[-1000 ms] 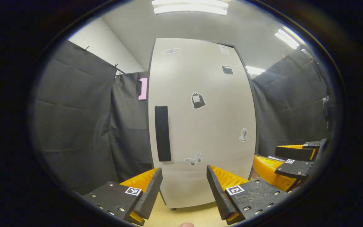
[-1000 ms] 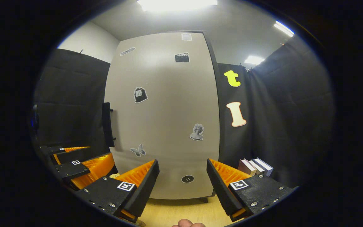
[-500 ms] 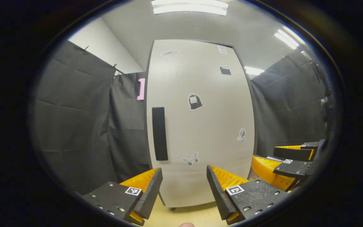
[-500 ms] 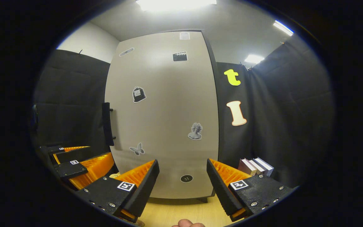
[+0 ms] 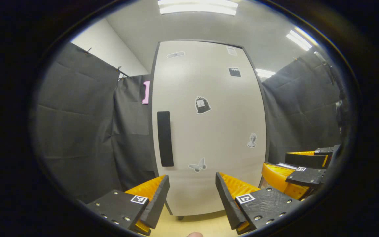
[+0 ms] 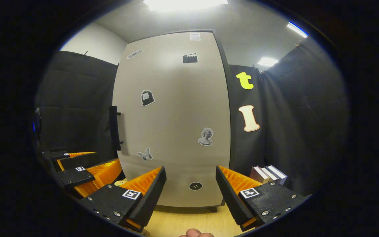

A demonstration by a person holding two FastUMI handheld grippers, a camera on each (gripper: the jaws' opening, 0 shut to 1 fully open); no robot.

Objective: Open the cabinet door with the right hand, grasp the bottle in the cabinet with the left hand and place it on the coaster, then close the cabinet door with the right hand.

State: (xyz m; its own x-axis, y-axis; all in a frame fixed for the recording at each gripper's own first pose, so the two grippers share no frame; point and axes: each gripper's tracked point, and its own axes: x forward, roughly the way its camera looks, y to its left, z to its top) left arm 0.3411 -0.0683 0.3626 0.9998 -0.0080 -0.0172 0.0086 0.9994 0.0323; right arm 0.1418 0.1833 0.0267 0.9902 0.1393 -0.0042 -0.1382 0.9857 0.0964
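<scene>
You are standing in a recording booth, not a real home: black cloth (image 5: 77,121) hangs as walls on clips, office ceiling lights (image 5: 197,6) shine above, and one sticker-covered cabinet (image 6: 173,118) stands on a wooden desk (image 6: 189,222).

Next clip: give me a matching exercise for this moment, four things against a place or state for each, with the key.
Things:
1. cabinet door
2. door handle
3. books
4. right gripper

Places or states:
A. standing on the tabletop to the right of the cabinet
B. open, holding nothing
C. shut, with stickers on its face
D. dark vertical bar near the door's left edge

Pairs: 1-C, 2-D, 3-A, 4-B
</scene>
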